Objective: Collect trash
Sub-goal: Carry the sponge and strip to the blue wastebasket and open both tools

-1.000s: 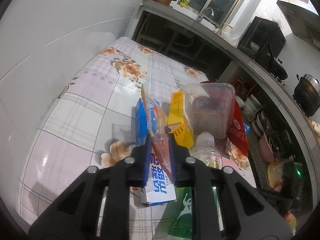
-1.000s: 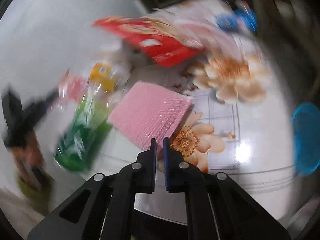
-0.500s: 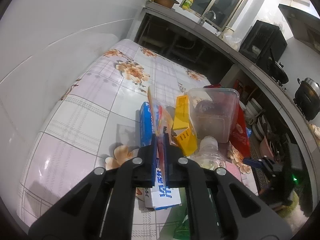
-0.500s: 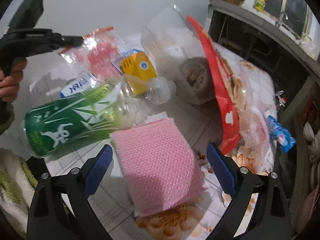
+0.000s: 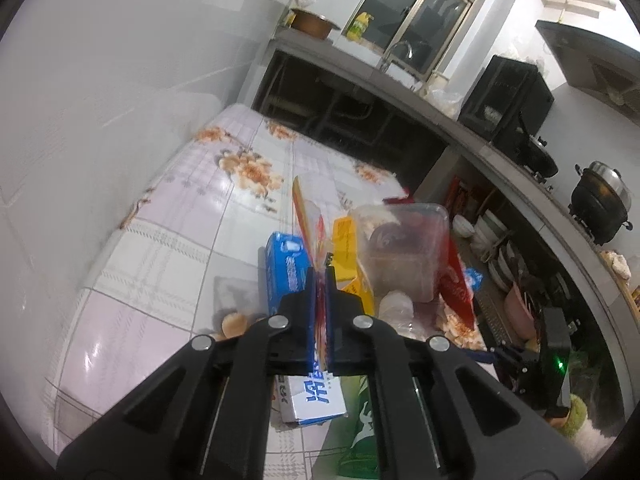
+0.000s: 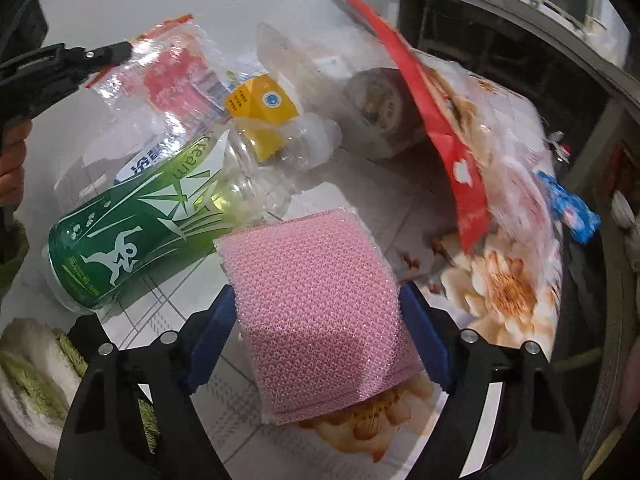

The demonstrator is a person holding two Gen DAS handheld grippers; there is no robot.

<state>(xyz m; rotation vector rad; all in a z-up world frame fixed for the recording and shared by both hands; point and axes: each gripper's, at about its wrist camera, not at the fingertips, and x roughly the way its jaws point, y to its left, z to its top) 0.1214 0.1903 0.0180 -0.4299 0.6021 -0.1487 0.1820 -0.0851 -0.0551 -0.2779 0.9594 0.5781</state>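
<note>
My left gripper [image 5: 320, 276] is shut on a clear plastic wrapper with red print [image 5: 306, 216], held up above the trash pile on the flowered table [image 5: 180, 240]. The right wrist view shows the same wrapper [image 6: 168, 76] hanging from the left gripper [image 6: 120, 50] at the upper left. My right gripper [image 6: 318, 304] straddles a pink bubble-wrap pouch [image 6: 316, 264] lying on the table. Its jaws are closing, the blue pads [image 6: 216, 320] touch both side edges, and the pouch is creased across its middle.
A green-labelled plastic bottle [image 6: 132, 232] lies left of the pouch. Behind it are a yellow carton [image 6: 260, 108], a clear lidded tub [image 6: 332, 60] and a red snack bag [image 6: 440, 120]. A blue box [image 5: 286, 268] lies under the left gripper. A blue wrapper [image 6: 572, 212] sits at the table's right edge.
The left jaws closed fully on the wrapper and lifted it slightly. The right gripper rolled, opened wide, came down over the pink pouch, and its jaws have closed in to the pouch's edges.
</note>
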